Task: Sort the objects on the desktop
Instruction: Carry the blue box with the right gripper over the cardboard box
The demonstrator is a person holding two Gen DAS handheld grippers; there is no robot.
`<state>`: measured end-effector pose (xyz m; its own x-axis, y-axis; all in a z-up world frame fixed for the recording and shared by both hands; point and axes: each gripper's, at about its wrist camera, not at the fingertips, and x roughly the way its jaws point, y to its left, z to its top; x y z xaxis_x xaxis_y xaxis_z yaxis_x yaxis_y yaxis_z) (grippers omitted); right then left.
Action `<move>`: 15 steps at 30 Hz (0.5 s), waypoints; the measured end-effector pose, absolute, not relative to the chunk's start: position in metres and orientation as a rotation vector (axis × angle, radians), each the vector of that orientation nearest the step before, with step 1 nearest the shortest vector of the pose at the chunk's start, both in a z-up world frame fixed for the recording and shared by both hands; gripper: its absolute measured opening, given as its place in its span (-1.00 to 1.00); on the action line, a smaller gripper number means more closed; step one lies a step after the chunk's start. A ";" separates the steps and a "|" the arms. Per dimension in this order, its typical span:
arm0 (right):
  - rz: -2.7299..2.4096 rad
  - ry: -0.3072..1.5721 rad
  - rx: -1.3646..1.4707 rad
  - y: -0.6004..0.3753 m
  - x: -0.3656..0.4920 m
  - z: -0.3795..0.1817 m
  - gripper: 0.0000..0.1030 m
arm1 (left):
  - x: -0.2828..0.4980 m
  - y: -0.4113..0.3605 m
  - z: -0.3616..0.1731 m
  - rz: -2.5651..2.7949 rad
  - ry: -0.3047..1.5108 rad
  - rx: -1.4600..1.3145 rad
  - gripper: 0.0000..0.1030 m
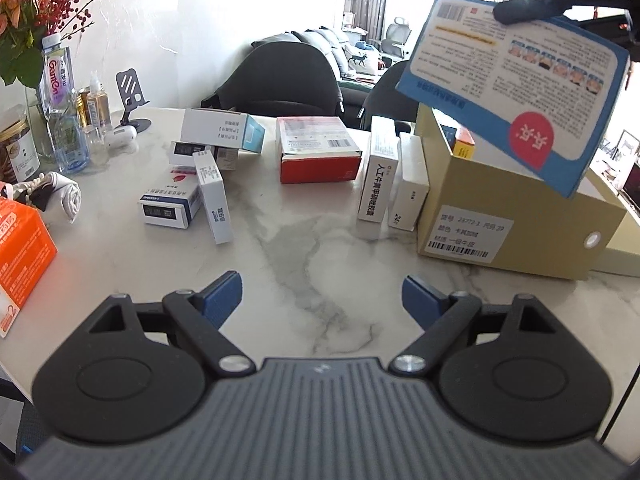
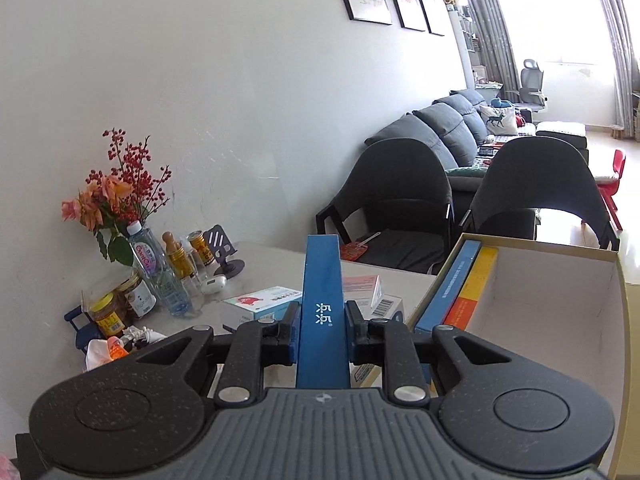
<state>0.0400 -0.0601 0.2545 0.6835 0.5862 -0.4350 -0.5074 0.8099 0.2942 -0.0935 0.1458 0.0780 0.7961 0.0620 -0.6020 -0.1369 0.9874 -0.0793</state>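
My right gripper (image 2: 322,330) is shut on a flat blue box (image 2: 322,300), held edge-on between the pads. In the left wrist view the same blue box (image 1: 516,84) hangs in the air above the open cardboard box (image 1: 516,208), pinched at its top by the right gripper's fingers (image 1: 524,4). Inside the cardboard box (image 2: 560,300) a blue and a yellow-orange pack (image 2: 468,288) stand against its left wall. My left gripper (image 1: 322,300) stands open low over the marble table (image 1: 304,240), nothing between its fingers. Several medicine boxes (image 1: 216,168) lie ahead of it.
A red-and-white box (image 1: 318,148) and two upright white boxes (image 1: 394,176) stand beside the cardboard box. An orange carton (image 1: 20,248) sits at the left edge. Bottles, jars, a flower vase (image 1: 60,108) and a phone stand (image 1: 132,100) line the wall. Two dark chairs (image 2: 400,200) stand beyond the table.
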 end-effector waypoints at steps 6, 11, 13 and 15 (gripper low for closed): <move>0.503 0.453 0.177 -0.091 0.045 0.272 -0.53 | -0.090 0.149 0.077 0.121 0.644 -0.130 0.72; 0.355 0.435 0.162 -0.114 0.064 0.269 -0.53 | -0.085 0.149 0.073 0.122 0.651 -0.137 0.72; 0.307 0.452 0.153 -0.119 0.074 0.261 -0.53 | -0.085 0.148 0.073 0.136 0.645 -0.124 0.72; 0.283 0.482 0.160 -0.123 0.085 0.248 -0.53 | -0.085 0.146 0.075 0.141 0.636 -0.110 0.72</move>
<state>0.0851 -0.1231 0.2483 0.8484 0.3046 -0.4330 -0.2298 0.9487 0.2171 -0.0848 0.1460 0.0746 0.7951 0.0975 -0.5986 -0.1652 0.9845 -0.0591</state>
